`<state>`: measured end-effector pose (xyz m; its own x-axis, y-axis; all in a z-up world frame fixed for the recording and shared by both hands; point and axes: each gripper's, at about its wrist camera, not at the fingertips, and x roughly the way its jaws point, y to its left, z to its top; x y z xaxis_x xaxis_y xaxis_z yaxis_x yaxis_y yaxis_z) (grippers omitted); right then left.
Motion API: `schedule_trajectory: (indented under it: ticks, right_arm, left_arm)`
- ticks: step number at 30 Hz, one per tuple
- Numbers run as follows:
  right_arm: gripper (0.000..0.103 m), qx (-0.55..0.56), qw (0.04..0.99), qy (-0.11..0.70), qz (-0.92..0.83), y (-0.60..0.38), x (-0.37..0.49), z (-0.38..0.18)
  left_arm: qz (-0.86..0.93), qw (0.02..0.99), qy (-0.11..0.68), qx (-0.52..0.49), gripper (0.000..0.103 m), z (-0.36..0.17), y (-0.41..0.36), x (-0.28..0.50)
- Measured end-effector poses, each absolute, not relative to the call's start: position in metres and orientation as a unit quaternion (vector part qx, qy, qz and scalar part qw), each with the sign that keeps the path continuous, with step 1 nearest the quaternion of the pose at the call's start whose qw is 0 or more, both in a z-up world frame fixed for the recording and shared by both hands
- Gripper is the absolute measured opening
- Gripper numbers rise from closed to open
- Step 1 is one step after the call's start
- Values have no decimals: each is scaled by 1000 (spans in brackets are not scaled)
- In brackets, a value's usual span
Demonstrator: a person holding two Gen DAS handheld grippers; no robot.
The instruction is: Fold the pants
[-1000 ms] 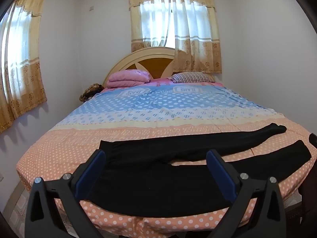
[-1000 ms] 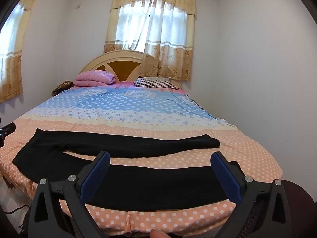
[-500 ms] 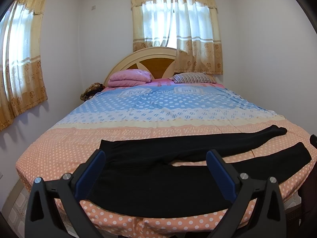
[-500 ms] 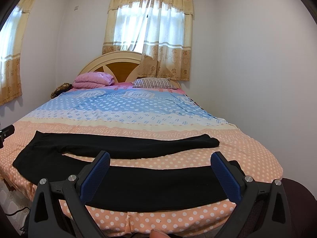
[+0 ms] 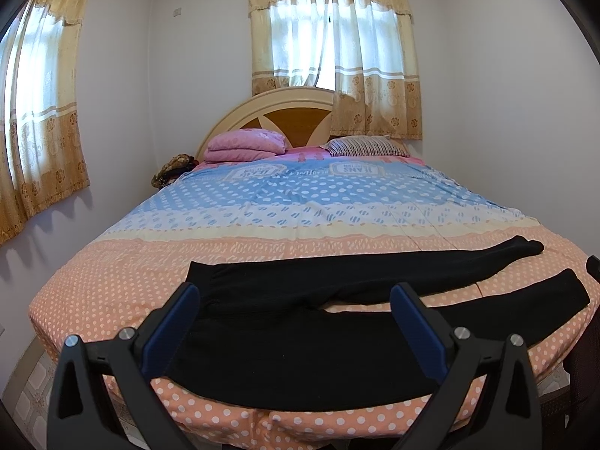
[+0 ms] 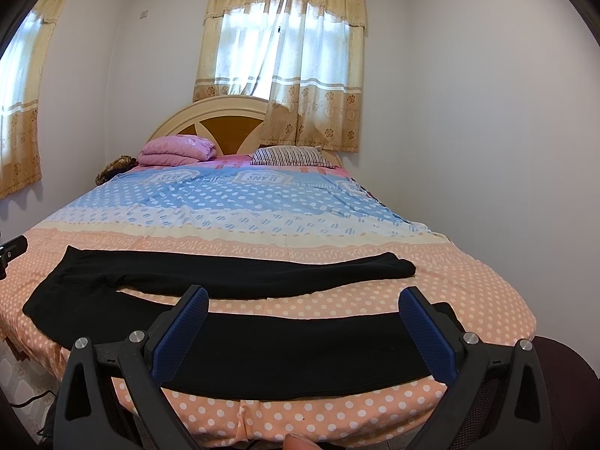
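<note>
left gripper point(image 5: 294, 294): wide, empty, above pants point(image 5: 300, 341) waist | right gripper point(image 6: 303, 296): wide, empty, above near leg | beyond: bed point(image 6: 240, 202), pillows point(image 6: 176, 150), curtains point(image 6: 281, 56)

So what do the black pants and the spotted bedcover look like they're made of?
The black pants look like soft matte knit, probably stretchy leggings: no sheen, and they lie limp and flat, with ribbing near the waist. The polka-dot bedcover looks like thin printed woven cotton or a blend, showing fine creases; I can't be sure of the fibre.
</note>
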<state>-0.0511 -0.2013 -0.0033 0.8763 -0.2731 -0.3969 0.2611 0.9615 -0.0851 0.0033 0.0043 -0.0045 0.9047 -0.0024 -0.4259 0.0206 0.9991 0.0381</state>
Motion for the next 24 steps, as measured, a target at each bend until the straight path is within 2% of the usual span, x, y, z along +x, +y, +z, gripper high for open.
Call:
schedule_trajectory:
  ticks: [24]
  right_arm:
    - [102,-16,968,209,-139,-200,-50,-7]
  left_arm:
    - [-4,975,223,17,103,-8,5,6]
